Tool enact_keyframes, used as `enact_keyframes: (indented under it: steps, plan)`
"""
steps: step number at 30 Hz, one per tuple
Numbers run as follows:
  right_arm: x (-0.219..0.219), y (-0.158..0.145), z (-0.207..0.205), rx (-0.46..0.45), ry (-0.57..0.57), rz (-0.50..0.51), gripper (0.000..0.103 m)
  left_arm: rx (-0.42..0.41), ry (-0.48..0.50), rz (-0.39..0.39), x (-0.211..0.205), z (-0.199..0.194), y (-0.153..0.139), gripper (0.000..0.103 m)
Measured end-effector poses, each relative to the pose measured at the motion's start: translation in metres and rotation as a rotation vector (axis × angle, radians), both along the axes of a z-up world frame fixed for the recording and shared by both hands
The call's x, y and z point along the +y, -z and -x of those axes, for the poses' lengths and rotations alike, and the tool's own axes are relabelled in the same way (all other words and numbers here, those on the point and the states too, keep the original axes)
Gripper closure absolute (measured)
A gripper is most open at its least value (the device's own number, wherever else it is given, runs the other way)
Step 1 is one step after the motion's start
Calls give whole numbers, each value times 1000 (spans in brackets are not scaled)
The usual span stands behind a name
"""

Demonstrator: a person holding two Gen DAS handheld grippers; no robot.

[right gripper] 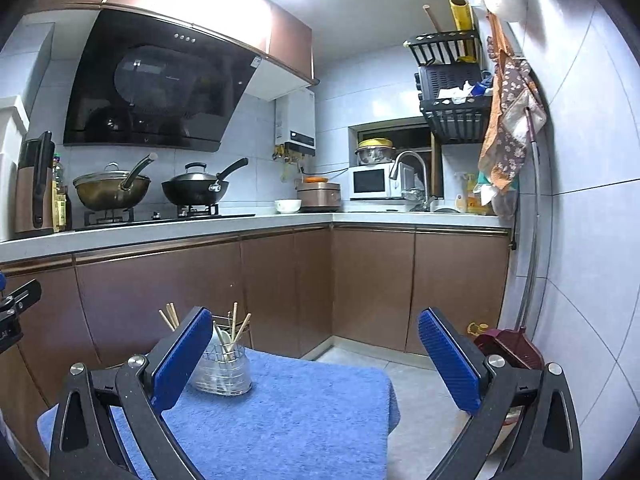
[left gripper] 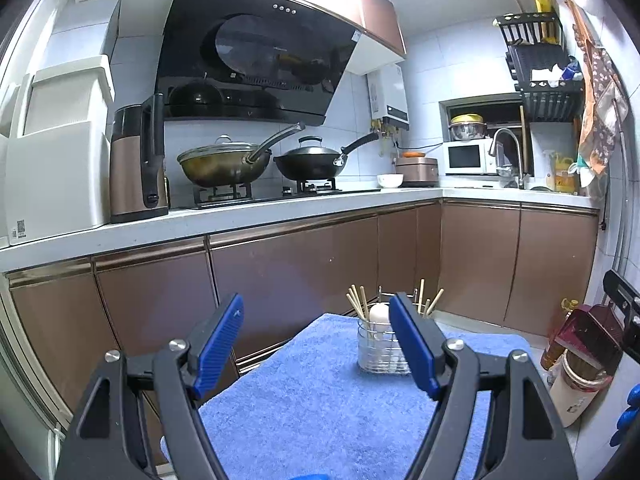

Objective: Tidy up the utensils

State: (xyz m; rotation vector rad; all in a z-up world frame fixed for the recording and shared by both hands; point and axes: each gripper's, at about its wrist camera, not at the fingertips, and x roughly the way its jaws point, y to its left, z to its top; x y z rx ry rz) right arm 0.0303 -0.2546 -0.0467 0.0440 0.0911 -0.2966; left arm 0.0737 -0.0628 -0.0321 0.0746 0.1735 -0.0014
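A wire utensil holder point(left gripper: 380, 350) point(right gripper: 222, 372) stands at the far end of a small table covered with a blue towel point(left gripper: 320, 400) point(right gripper: 288, 412). Several wooden chopsticks point(left gripper: 358, 302) point(right gripper: 236, 322) and a white spoon point(left gripper: 379, 314) point(right gripper: 224, 338) stick up out of it. My left gripper point(left gripper: 316, 344) hangs open above the towel, its right finger overlapping the holder's right side in the left wrist view. In the right wrist view my right gripper point(right gripper: 316, 360) stands open with nothing between its fingers, and the holder sits just beyond its left finger.
Brown cabinets point(left gripper: 280, 264) under a white counter point(left gripper: 240, 216) run behind and to the right. The stove carries two woks point(left gripper: 224, 162). A red dustpan point(right gripper: 508, 346) and an oil bottle point(left gripper: 558, 332) stand on the floor to the right of the table.
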Motion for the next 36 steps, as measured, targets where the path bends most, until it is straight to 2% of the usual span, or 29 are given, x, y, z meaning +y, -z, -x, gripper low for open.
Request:
enact_keyframes:
  steps: [15, 36]
  plan:
    - [-8, -2, 9, 1, 57, -6, 0, 3, 8, 4, -3, 5, 1, 29]
    - [-10, -2, -7, 42, 103, 11, 0, 29, -23, 41, 6, -12, 7, 29]
